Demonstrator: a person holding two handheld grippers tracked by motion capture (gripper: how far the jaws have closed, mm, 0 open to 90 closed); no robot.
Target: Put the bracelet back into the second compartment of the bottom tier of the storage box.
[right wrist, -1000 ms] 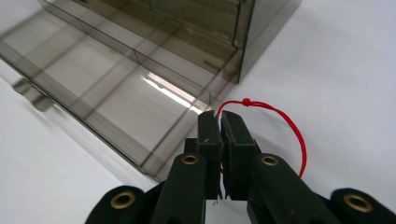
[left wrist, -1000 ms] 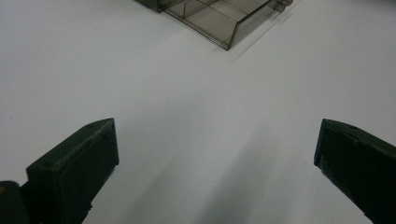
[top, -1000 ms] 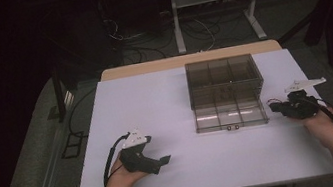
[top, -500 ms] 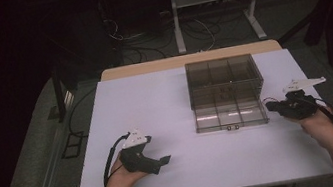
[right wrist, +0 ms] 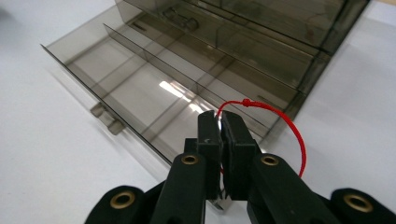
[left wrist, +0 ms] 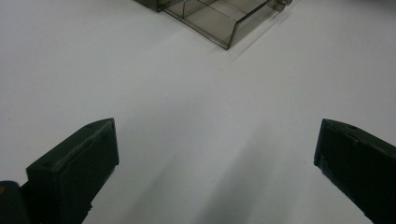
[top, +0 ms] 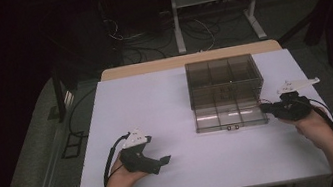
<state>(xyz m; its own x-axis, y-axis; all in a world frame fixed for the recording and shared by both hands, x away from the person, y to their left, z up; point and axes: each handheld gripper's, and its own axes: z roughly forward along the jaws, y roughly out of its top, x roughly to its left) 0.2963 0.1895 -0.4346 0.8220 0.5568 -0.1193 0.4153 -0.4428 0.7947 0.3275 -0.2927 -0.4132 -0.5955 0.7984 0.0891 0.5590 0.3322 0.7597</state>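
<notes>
Smoke-grey translucent organiser box point(top: 225, 91), red cord loop point(right wrist: 280, 121) with a small red knot, matt black right gripper point(right wrist: 221, 131) with brass-coloured rivets, black left gripper point(top: 164, 161) topped by a pale grey plate, plain white table point(top: 155, 100), tan edge strip behind.

The high view is dim and soft, its surroundings nearly black, while the white surface point(top: 171, 103) catches light from above. In the gripper views, glare glints on the smoky box point(right wrist: 187, 88); near fingers point(left wrist: 74, 172) blur.
</notes>
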